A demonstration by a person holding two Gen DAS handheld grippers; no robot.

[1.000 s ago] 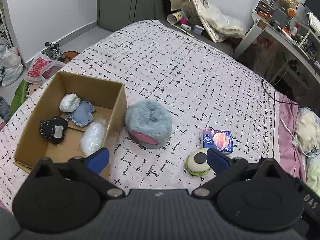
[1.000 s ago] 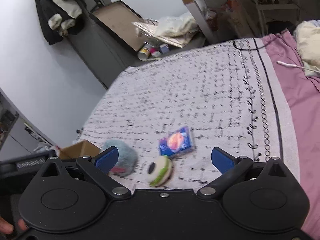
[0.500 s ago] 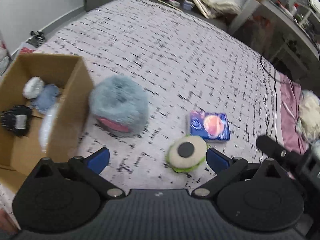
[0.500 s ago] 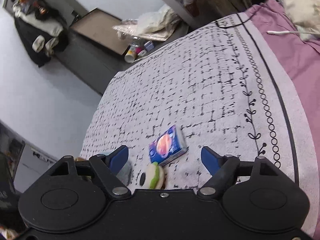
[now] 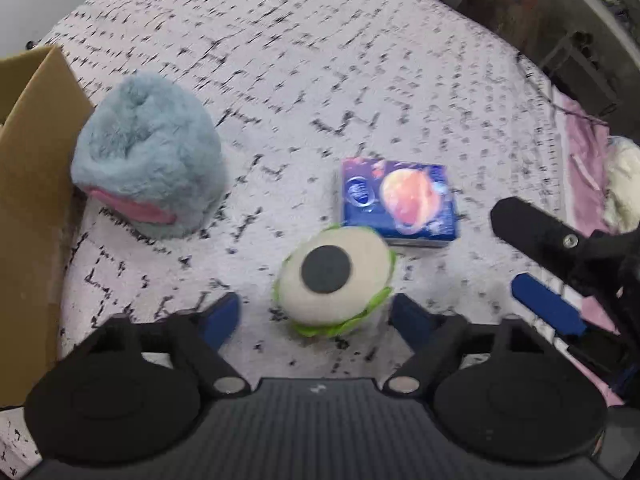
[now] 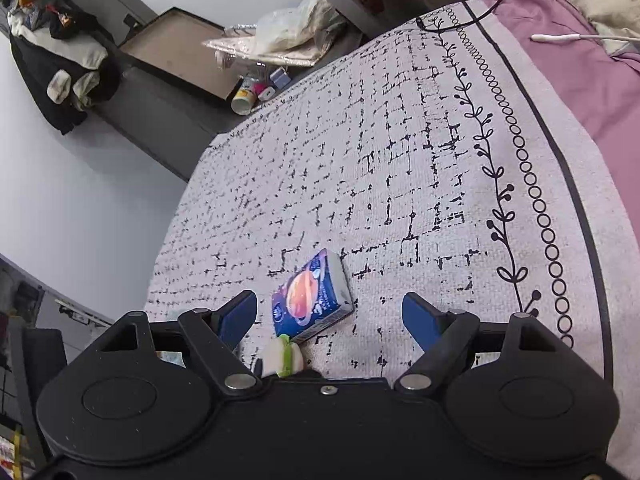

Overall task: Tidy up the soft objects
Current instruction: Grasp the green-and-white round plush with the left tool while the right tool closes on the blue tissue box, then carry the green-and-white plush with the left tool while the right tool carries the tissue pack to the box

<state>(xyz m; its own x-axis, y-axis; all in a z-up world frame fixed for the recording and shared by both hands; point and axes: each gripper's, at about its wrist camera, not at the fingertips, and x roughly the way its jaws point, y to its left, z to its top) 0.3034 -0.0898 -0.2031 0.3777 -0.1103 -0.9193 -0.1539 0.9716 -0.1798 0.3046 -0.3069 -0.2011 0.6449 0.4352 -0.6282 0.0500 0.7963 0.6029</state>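
Note:
A round white and green plush with a black dot [image 5: 334, 282] lies on the patterned bedspread, between the open fingers of my left gripper [image 5: 316, 316]. A fluffy blue plush with a pink band [image 5: 148, 156] rests against the cardboard box [image 5: 28, 168] at the left. A blue tissue pack with a planet print [image 5: 398, 202] lies just beyond the round plush. My right gripper [image 6: 330, 316] is open and empty, with the tissue pack [image 6: 310, 298] between its fingertips and the round plush [image 6: 282, 358] at its base. It also shows in the left wrist view [image 5: 536, 264].
The bedspread [image 6: 400, 168] stretches far ahead. A pink sheet [image 6: 592, 68] with a white cable lies at the right. Beyond the bed's far edge are bags, a cup [image 6: 242, 100] and a desk. Clothes hang at the left wall [image 6: 60, 68].
My left gripper has moved right and down from over the box until the round plush sits between its fingers. My right gripper has come down towards the tissue pack. Both stay open.

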